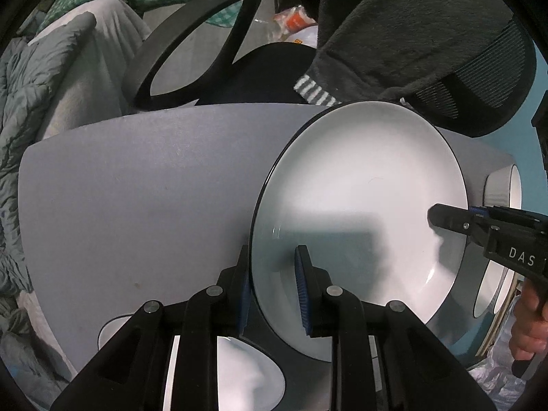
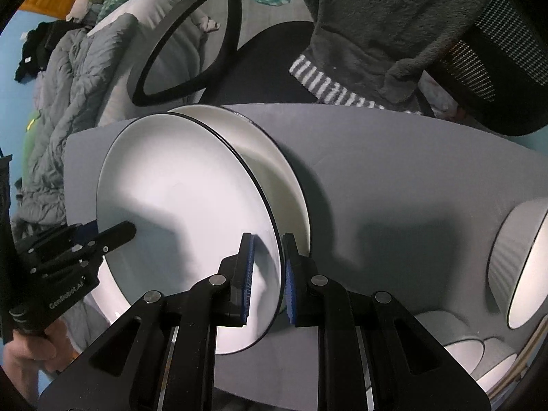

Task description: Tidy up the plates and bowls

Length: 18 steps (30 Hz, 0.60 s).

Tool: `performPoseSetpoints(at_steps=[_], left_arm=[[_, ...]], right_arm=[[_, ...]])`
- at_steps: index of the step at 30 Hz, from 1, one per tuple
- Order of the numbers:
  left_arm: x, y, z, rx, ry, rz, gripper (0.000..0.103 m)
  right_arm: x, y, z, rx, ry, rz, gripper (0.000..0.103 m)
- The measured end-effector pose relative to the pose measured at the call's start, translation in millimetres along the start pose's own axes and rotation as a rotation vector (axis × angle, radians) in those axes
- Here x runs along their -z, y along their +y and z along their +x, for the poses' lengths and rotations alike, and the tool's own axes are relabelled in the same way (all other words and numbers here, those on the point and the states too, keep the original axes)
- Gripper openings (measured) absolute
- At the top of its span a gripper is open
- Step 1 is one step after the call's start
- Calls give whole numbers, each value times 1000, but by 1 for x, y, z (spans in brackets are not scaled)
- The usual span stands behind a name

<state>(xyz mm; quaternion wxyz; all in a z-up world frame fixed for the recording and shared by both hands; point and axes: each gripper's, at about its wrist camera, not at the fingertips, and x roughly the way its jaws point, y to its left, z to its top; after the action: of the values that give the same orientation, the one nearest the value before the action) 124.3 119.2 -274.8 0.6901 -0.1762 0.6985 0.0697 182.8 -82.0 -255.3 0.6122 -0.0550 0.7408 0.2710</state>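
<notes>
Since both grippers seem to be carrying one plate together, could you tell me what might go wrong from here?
1. The left gripper and right gripper each pinch only the thin rim of the white plate; if the hands drift apart or twist, it could slip.
2. A second plate lies just beneath; lowering unevenly could knock the rims together.
3. The ribbed bowl stands near the table edge, so a sideways swing might hit it.
</notes>
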Motion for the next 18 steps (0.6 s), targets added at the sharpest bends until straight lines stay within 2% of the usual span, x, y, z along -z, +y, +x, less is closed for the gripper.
performPoseSetpoints(at_steps=[7, 12, 18], left_arm=[[-6, -10, 0, -52, -1, 36, 24], [-11, -14, 1, -93, 22, 62, 26], [-8, -15, -2, -140, 18, 95, 27]], right_arm=[[-6, -5, 2, 7, 21, 24, 18], [-10, -2, 3, 18, 49, 42, 26], [-11, 2, 4, 53, 72, 65, 29]])
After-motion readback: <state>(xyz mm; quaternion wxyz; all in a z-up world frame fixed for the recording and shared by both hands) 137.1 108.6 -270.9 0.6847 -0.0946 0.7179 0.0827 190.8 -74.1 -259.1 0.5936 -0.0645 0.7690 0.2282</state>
